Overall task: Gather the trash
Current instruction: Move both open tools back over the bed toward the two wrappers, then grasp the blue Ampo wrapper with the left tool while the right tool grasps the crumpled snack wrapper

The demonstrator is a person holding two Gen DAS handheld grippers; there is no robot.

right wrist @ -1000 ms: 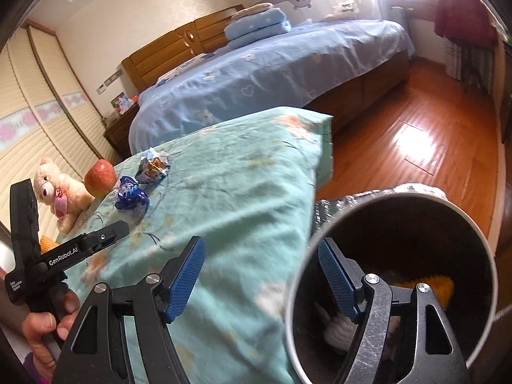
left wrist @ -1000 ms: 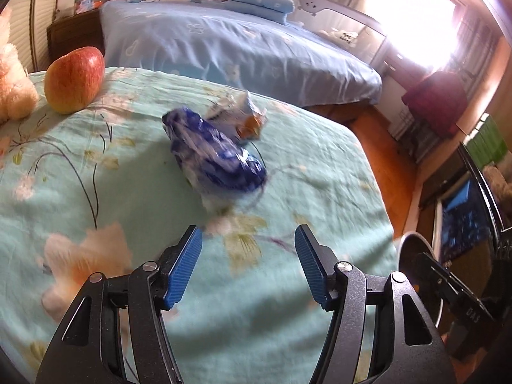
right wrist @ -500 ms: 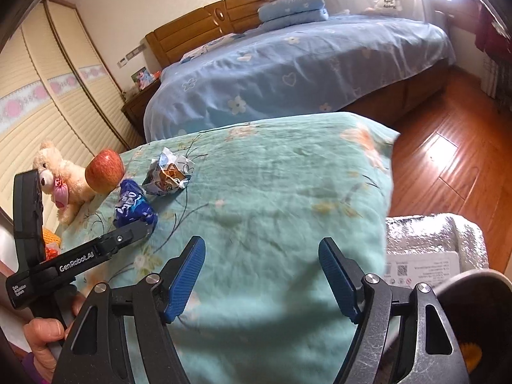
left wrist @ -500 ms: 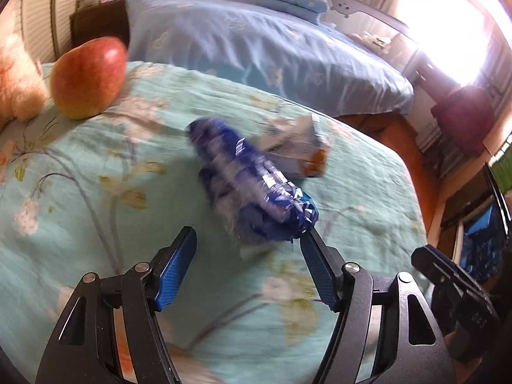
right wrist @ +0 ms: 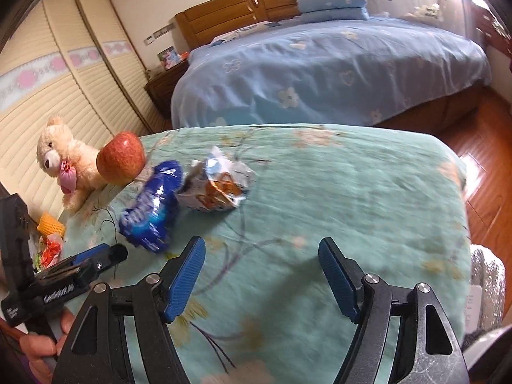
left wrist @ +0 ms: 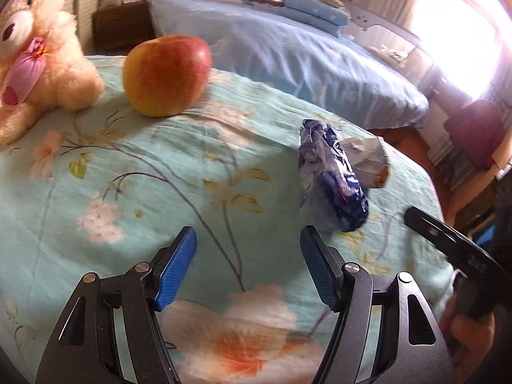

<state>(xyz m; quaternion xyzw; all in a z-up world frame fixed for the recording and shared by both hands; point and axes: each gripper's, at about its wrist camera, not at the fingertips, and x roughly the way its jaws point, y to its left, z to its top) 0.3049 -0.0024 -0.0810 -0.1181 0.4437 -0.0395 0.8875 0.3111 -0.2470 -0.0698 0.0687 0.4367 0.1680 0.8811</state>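
A crumpled blue wrapper lies on the teal flowered quilt, and a white and orange wrapper touches its far side. My left gripper is open and empty over the quilt, with the blue wrapper just ahead and to the right of its right finger. In the right wrist view the blue wrapper and the white wrapper lie ahead and to the left of my right gripper. It is open and holds nothing. The left gripper shows low on the left there, close to the blue wrapper.
A red apple and a cream teddy bear sit at the quilt's far left. A yellow item and a red wrapper lie near the left edge. Beyond are a blue bed and a silver bag at the right.
The left gripper moved forward and left, so the blue wrapper now lies right of its jaws. The right gripper swung left from the bin to over the quilt; the bin left its view.
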